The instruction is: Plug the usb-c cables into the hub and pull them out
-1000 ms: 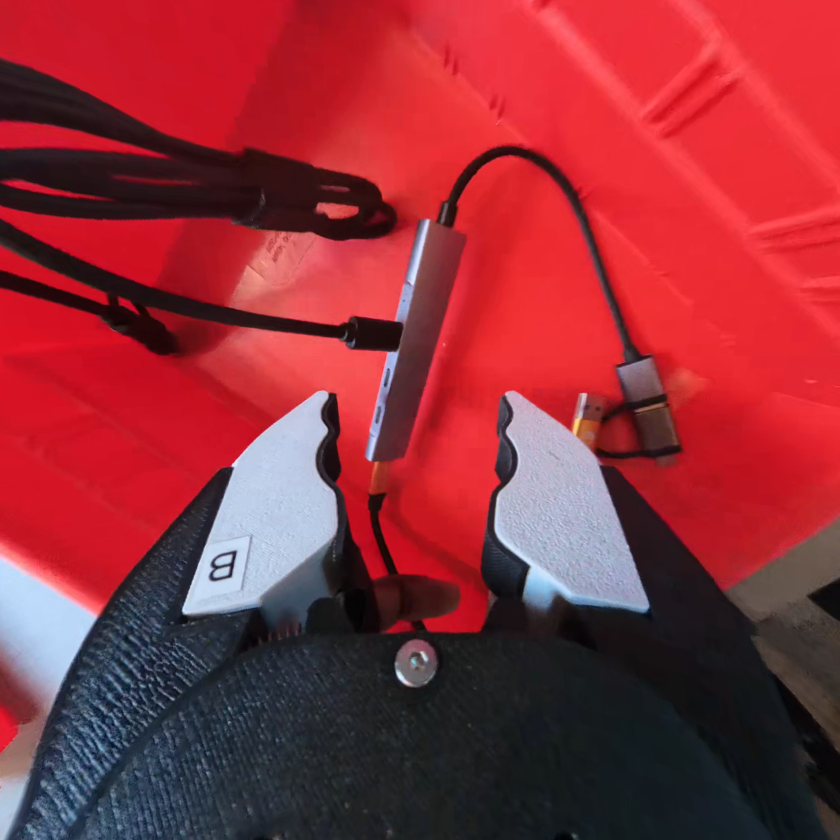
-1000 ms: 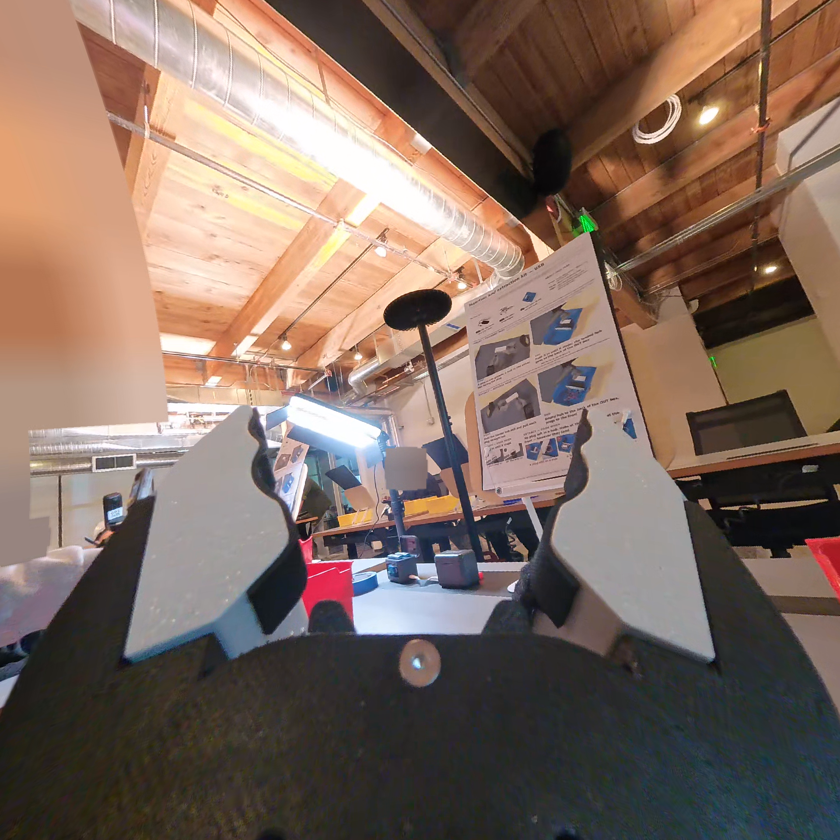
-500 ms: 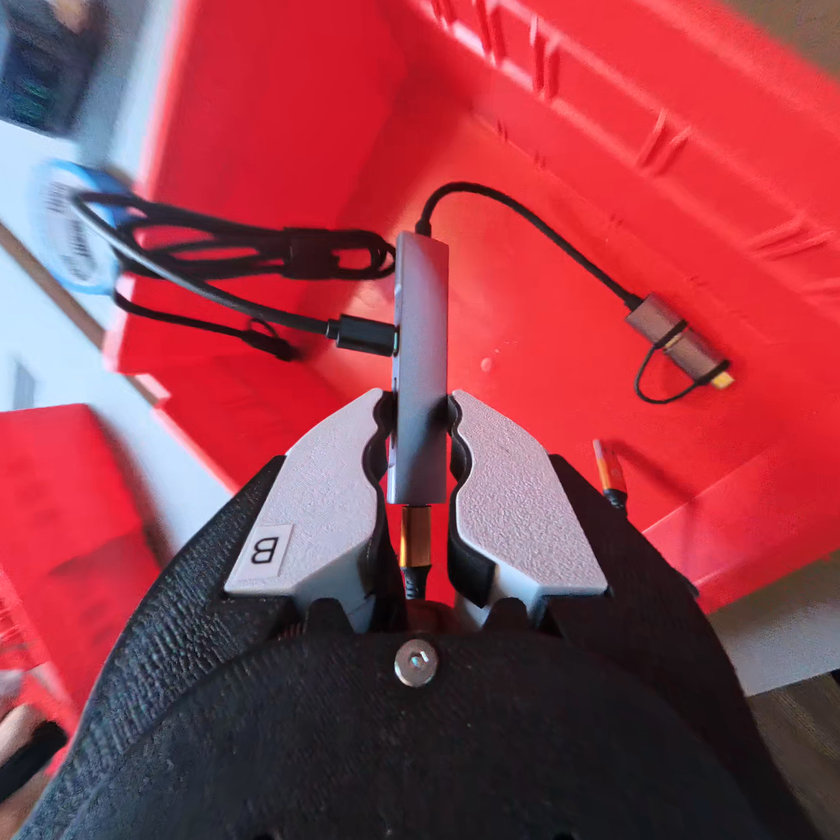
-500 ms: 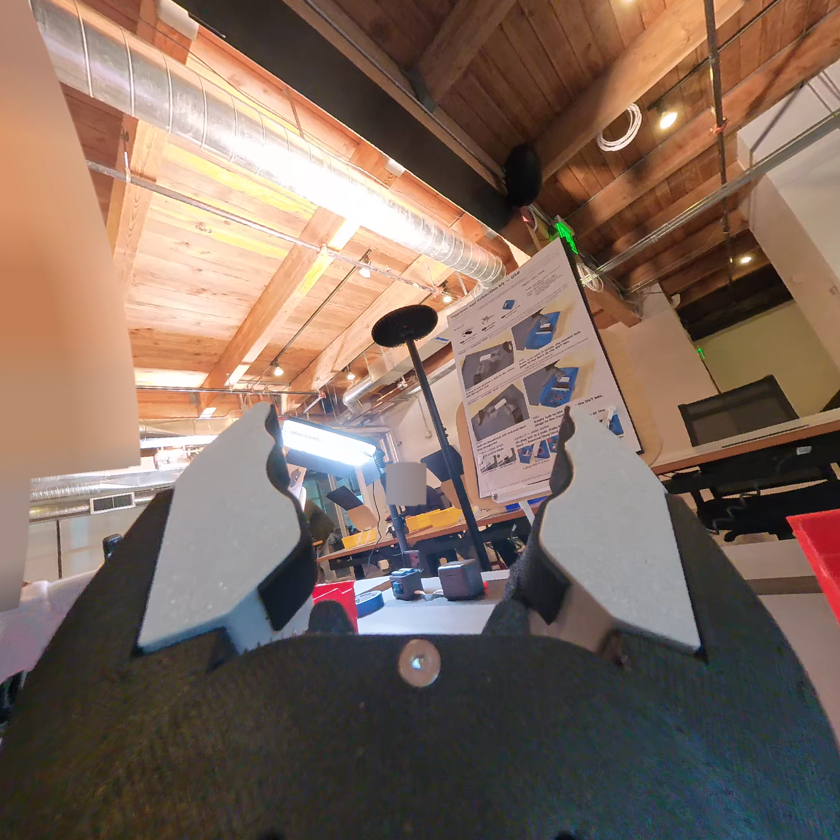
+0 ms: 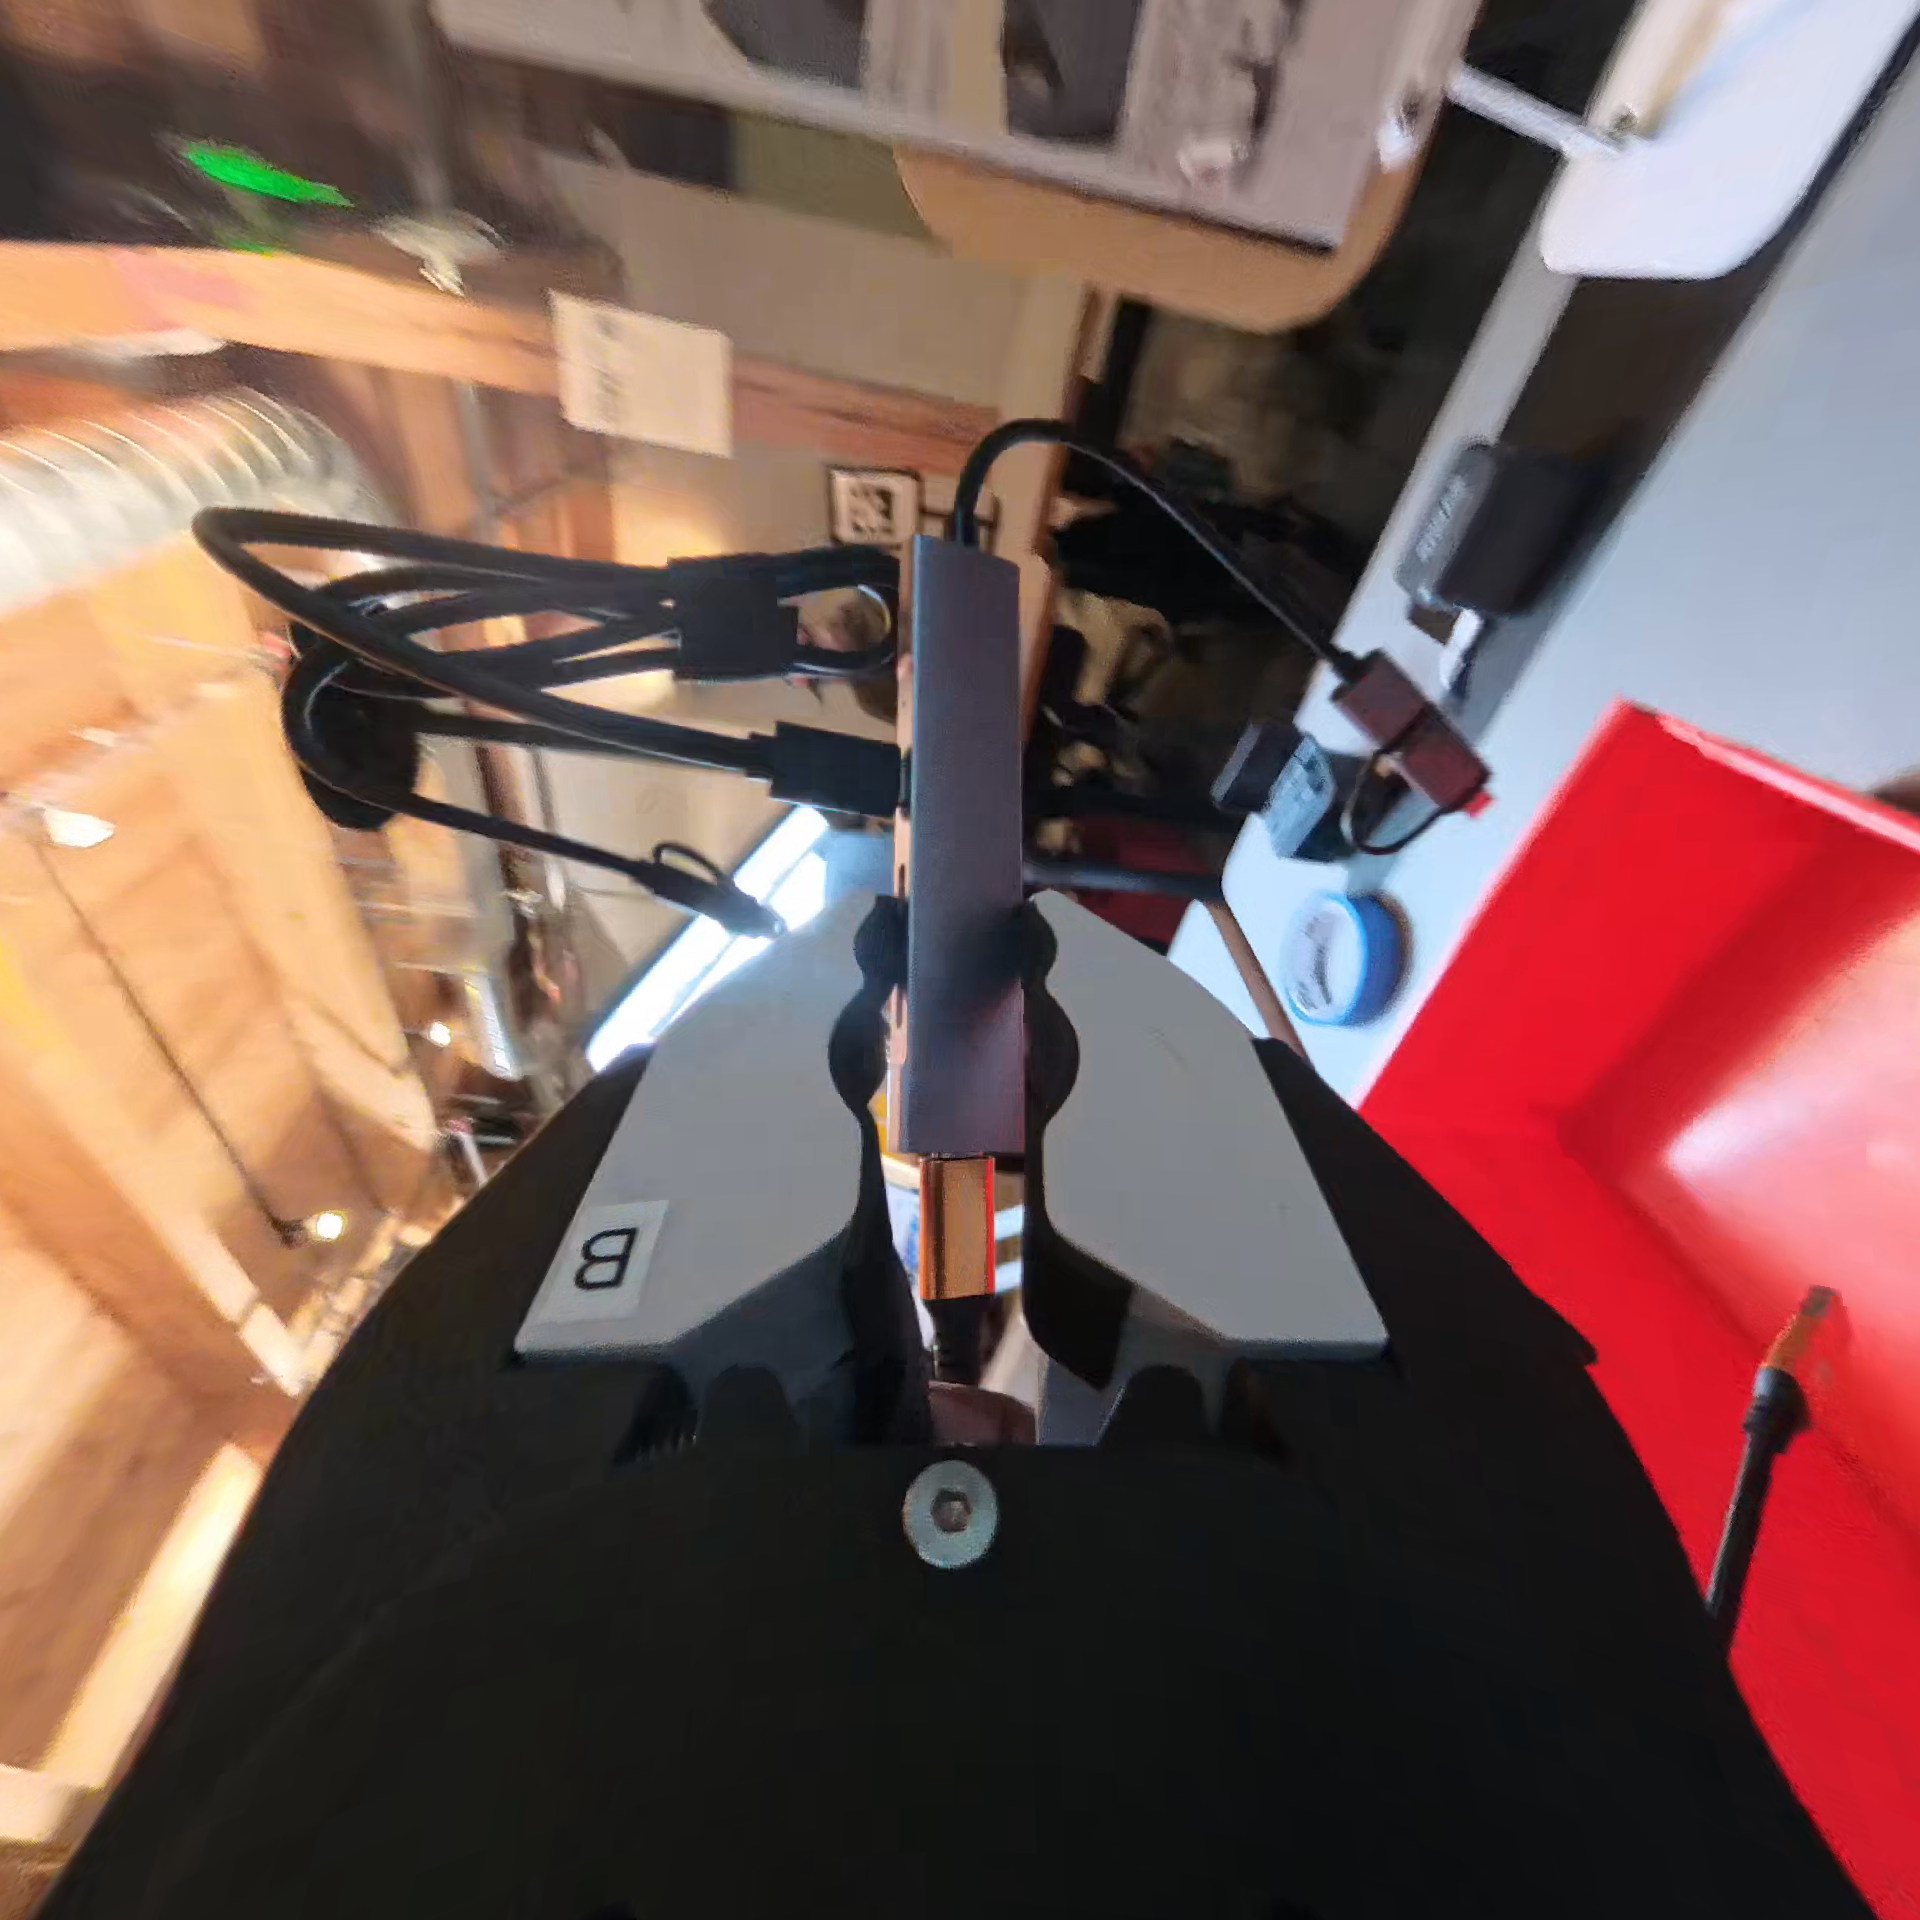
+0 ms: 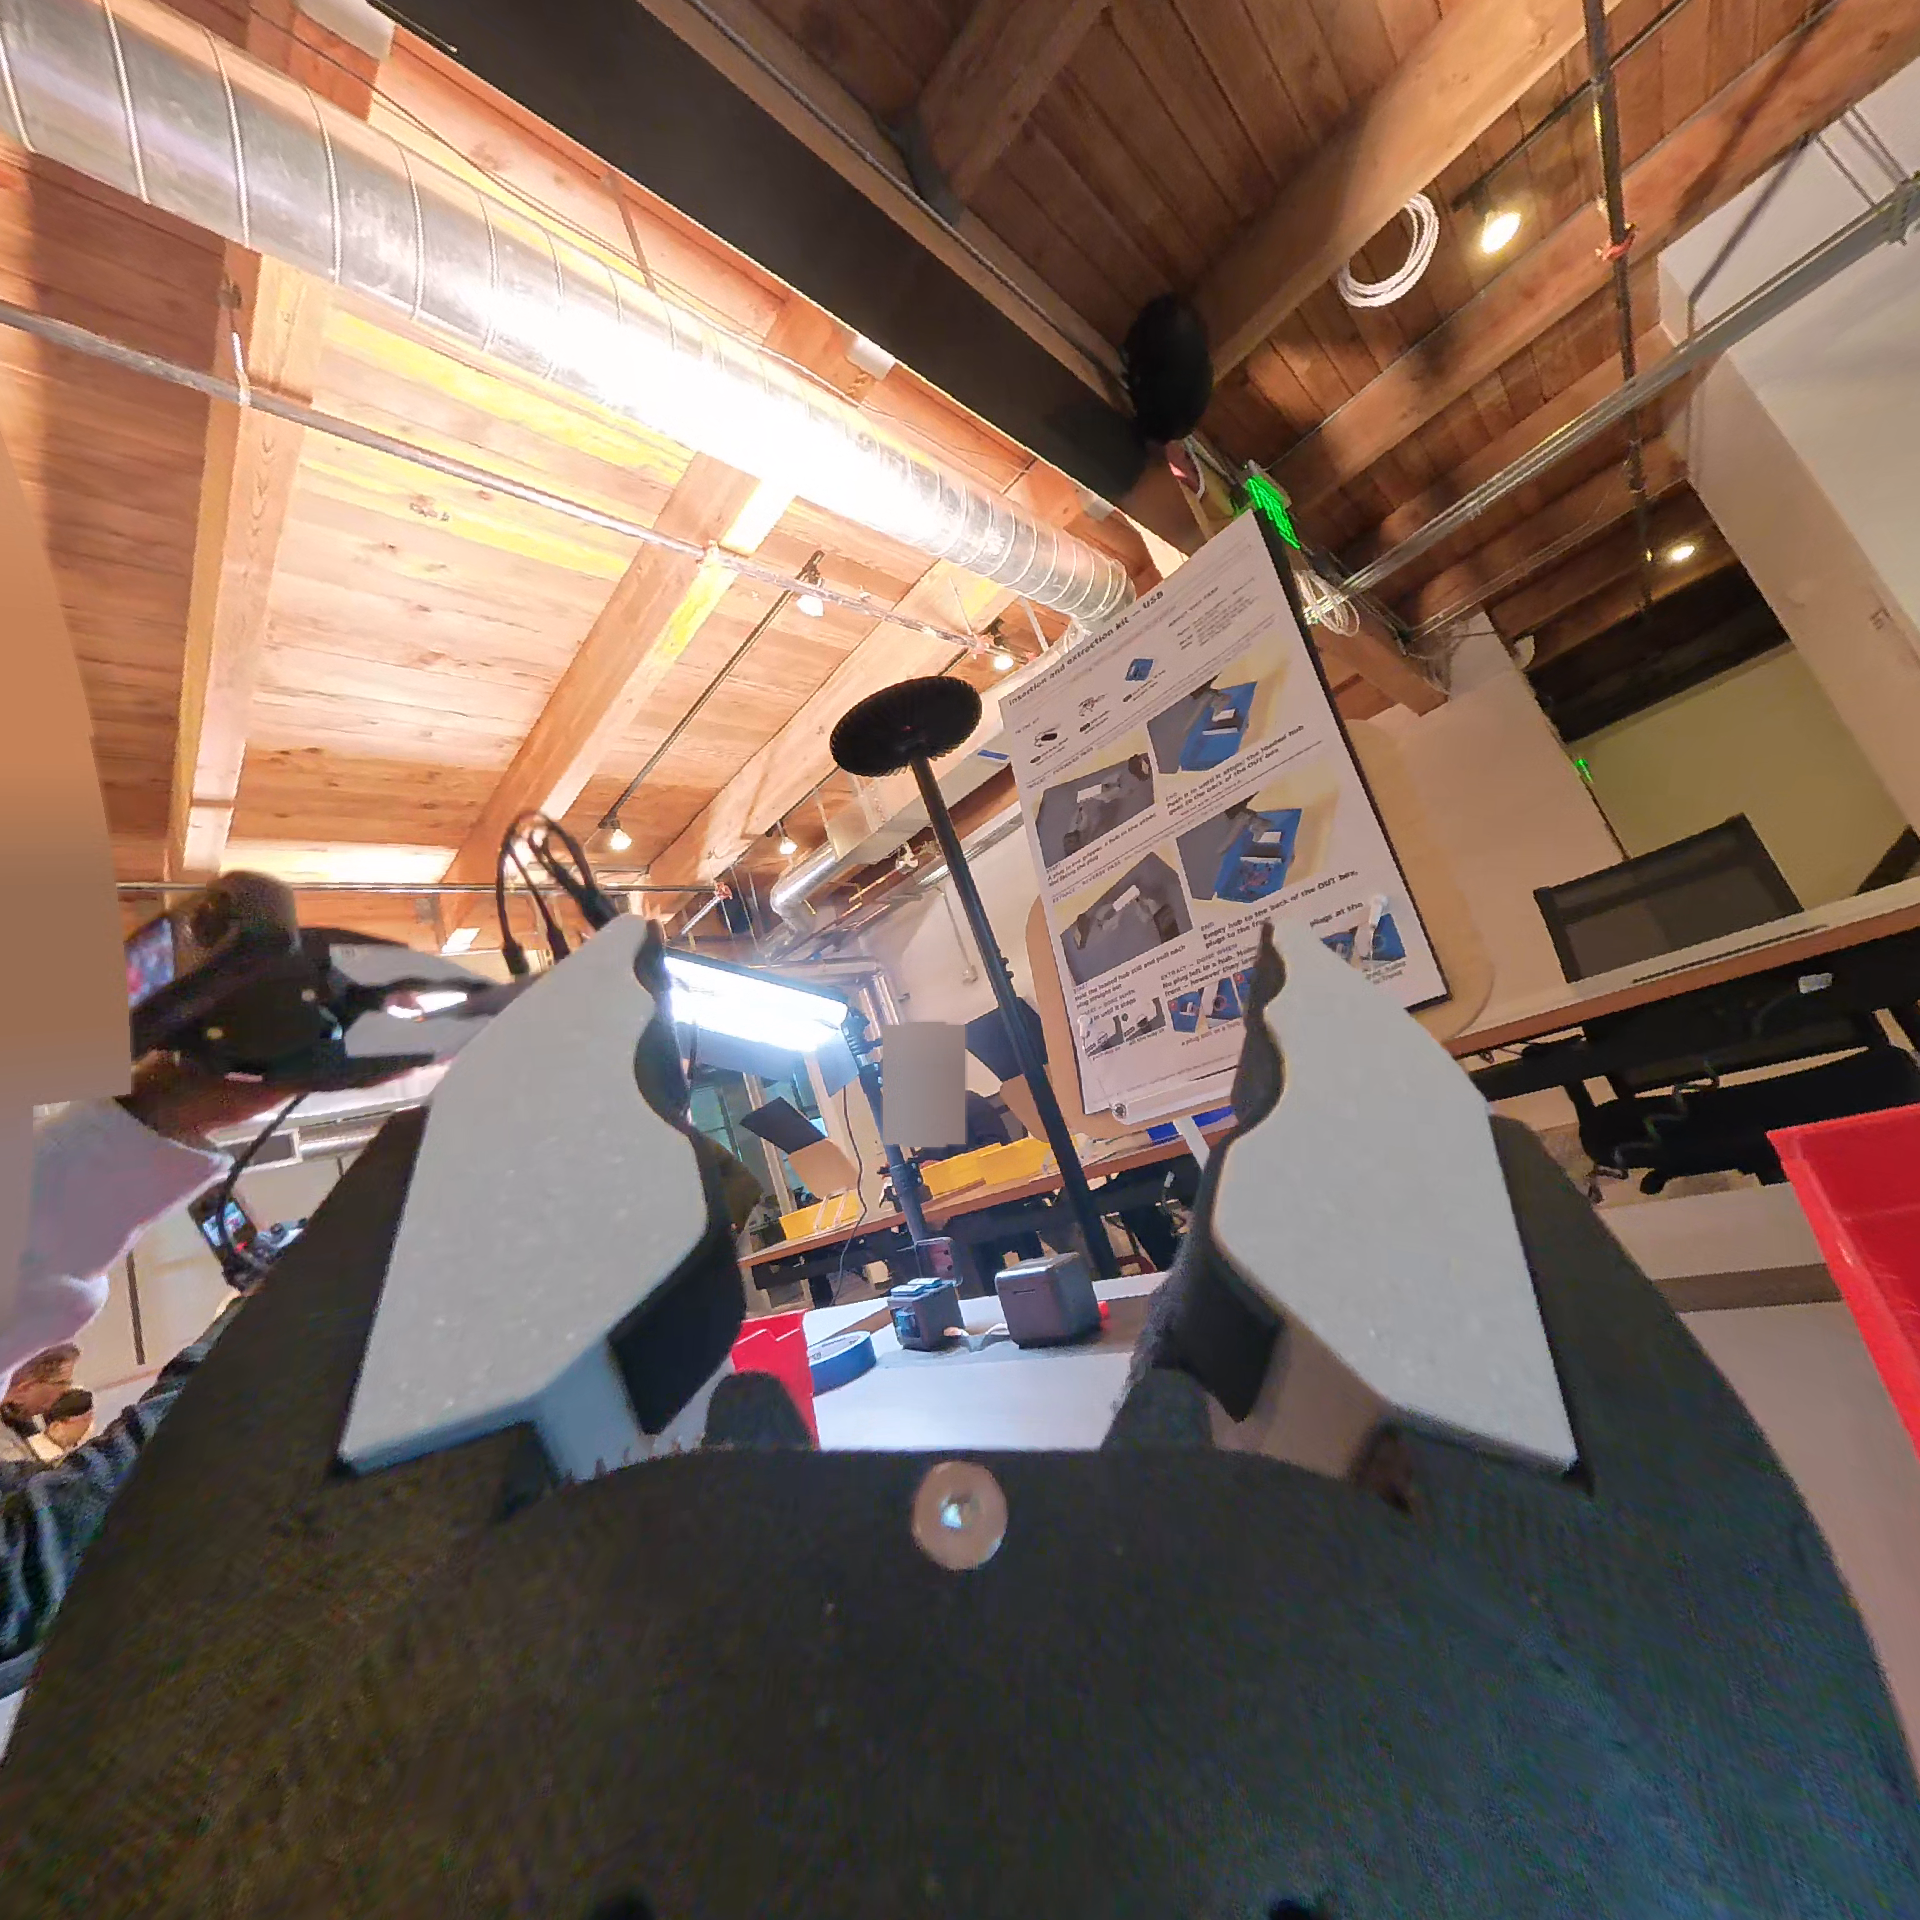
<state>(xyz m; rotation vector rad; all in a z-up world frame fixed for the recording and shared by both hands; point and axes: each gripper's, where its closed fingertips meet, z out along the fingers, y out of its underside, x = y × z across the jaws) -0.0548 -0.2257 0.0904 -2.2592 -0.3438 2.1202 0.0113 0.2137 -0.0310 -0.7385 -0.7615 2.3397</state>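
My left gripper (image 5: 956, 935) is shut on the slim grey hub (image 5: 961, 831) and holds it in the air, away from the red bin (image 5: 1714, 1039). A black cable plug (image 5: 831, 767) sits in the hub's left side, with its bundled black cable (image 5: 499, 613) hanging left. An orange plug (image 5: 956, 1226) sits in the hub's near end. The hub's own lead ends in a brown adapter (image 5: 1408, 727). A loose orange-tipped cable (image 5: 1803, 1351) lies in the bin. My right gripper (image 6: 956, 997) is open and empty, tilted up towards the ceiling. The left gripper (image 6: 260, 997) shows at its far left.
A grey table (image 5: 1714, 436) holds a blue tape roll (image 5: 1345, 961) and small dark devices (image 5: 1496, 530). In the right wrist view, a red bin corner (image 6: 1860, 1226) is at right, a poster board (image 6: 1205, 831) and black stand (image 6: 977, 935) behind, and a white sleeve (image 6: 83, 1226) at left. There is about 45 cm between the tips of the two grippers.
My left gripper has closed on the hub, lifted it out of the red bin and swung it up and left. The right gripper has stayed open, tilting only slightly.
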